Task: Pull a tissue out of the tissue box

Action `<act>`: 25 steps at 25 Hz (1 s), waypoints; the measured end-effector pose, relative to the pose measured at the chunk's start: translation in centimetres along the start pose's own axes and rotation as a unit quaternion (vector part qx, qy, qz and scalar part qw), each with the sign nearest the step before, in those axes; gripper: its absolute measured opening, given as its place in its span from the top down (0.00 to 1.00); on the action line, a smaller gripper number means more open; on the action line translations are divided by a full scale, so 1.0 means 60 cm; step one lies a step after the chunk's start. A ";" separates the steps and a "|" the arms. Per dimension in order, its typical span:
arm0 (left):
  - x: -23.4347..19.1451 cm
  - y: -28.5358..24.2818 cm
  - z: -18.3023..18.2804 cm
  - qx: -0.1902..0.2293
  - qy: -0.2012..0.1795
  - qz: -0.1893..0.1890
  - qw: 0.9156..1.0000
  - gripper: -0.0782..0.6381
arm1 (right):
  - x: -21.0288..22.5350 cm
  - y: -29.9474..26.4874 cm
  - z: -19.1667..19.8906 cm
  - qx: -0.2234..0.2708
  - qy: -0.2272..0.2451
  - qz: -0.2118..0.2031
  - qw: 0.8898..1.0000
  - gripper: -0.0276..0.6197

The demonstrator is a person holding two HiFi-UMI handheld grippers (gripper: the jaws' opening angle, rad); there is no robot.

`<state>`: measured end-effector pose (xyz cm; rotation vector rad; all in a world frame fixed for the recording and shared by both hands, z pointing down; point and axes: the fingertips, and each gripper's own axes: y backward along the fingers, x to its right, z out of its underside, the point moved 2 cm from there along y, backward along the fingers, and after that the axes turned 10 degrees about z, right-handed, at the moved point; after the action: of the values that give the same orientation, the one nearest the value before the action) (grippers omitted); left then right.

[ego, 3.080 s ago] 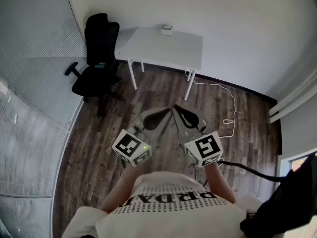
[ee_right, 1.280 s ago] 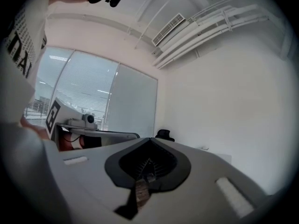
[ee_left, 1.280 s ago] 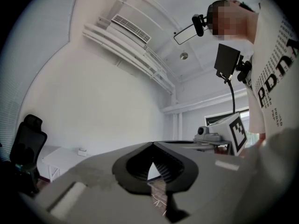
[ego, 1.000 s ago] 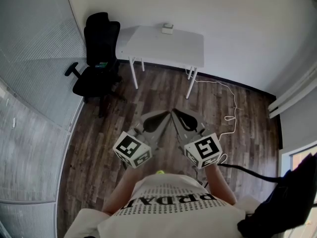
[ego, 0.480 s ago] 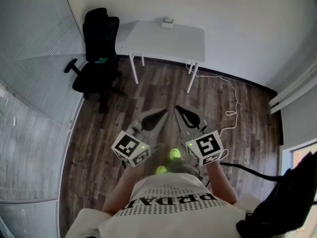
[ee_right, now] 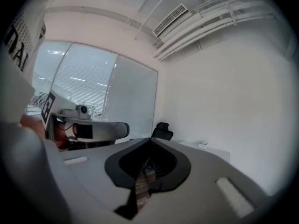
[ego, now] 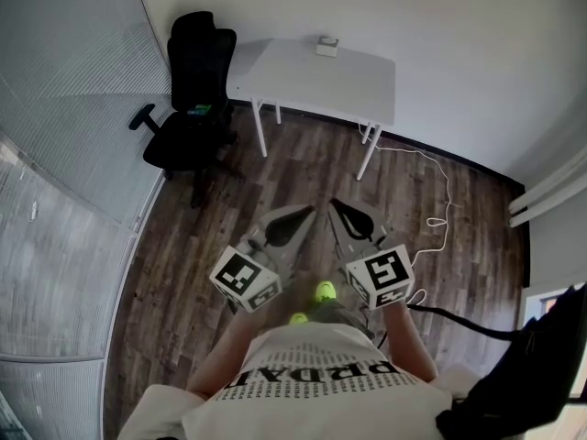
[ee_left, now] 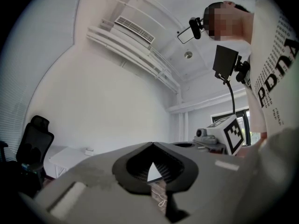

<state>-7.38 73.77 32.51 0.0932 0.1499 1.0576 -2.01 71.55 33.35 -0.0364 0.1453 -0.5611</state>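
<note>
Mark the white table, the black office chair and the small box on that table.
white table (ego: 321, 82), head view, bare middle of the tabletop.
black office chair (ego: 202, 58), head view, its backrest.
small box (ego: 327, 46), head view, its top face.

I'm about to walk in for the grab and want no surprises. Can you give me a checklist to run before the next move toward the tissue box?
1. Left gripper empty: ok, jaws shut on nothing.
2. Right gripper empty: ok, jaws shut on nothing.
3. Jaws open for a pinch: not ok, both are shut.
4. Tissue box within reach: not ok, it sits on the white table across the floor.
5. Tissue sticking out of the box: cannot tell, too small.
6. Route: ok, probably, if you pass between the office chair and the floor cable.
</note>
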 end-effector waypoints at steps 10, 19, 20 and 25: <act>-0.063 -0.109 0.004 0.006 0.006 0.020 1.000 0.90 | 0.095 -0.069 0.001 0.000 -0.007 -0.009 1.000 0.95; -0.130 -0.217 0.009 0.000 -0.002 0.007 1.000 0.90 | 0.204 -0.126 -0.006 0.009 -0.012 -0.018 1.000 0.95; -0.136 -0.227 0.011 -0.001 0.000 0.006 1.000 0.90 | 0.213 -0.131 -0.004 0.008 -0.012 -0.021 1.000 0.94; -0.162 -0.272 0.020 0.002 0.000 -0.001 1.000 0.90 | 0.252 -0.155 0.006 0.009 -0.012 -0.034 0.999 0.95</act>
<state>2.14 57.34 32.01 0.0978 0.1521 1.0550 5.83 55.64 32.48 -0.0311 0.1167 -0.6287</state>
